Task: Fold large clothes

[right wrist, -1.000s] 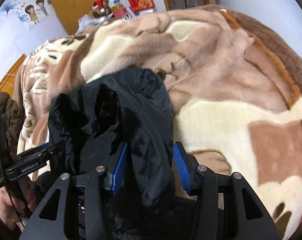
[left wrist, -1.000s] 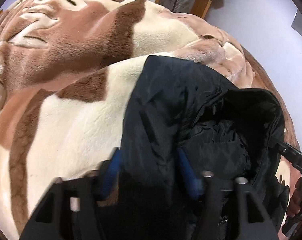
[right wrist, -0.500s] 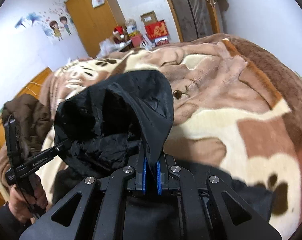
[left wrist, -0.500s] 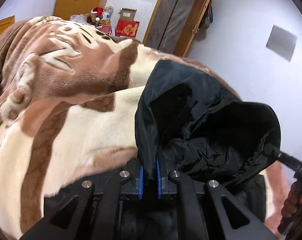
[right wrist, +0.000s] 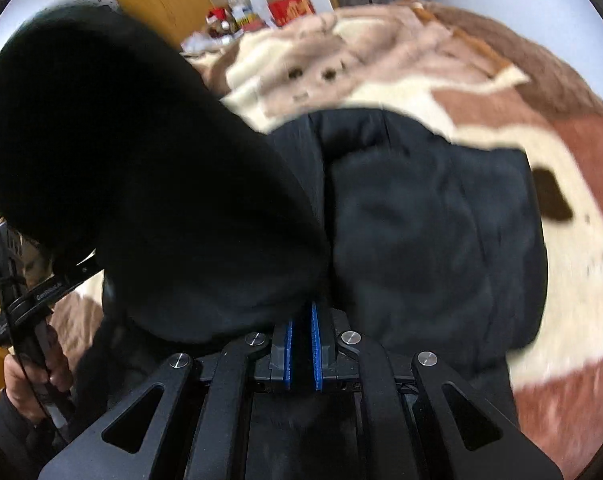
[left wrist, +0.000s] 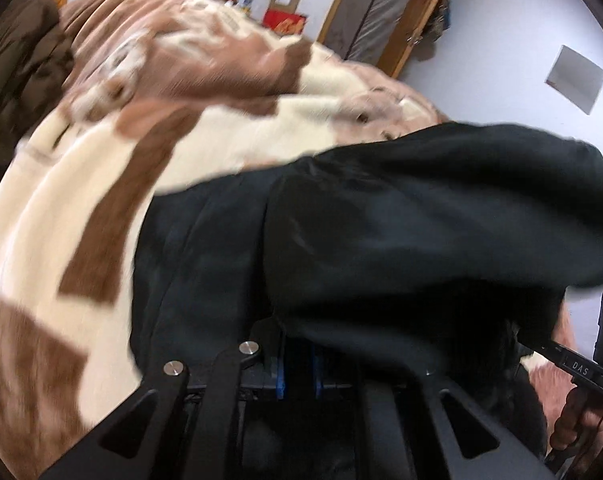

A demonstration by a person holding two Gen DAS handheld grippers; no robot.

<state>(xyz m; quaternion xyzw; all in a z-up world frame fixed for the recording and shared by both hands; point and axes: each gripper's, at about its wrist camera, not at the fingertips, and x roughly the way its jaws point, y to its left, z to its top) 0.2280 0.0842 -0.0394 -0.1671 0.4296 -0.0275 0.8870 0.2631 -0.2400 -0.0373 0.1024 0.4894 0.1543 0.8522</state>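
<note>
The jacket (left wrist: 401, 240) lay on the blanket (left wrist: 81, 208), which spread from it toward 9 and 12 o'clock; boxes (left wrist: 283, 24) stood behind the blanket at 12, a door (left wrist: 377, 12) at 1 o'clock

The black jacket (left wrist: 421, 232) fills the space directly in front of both tools and blocks the way forward; in the right wrist view its lifted fold (right wrist: 121, 168) also closes the left side. The bed's blanket (left wrist: 101, 168) lies open to the left of the jacket, and to its right (right wrist: 541, 128) as well. A brown garment (left wrist: 25, 64) occupies the far left corner of the bed.
</note>
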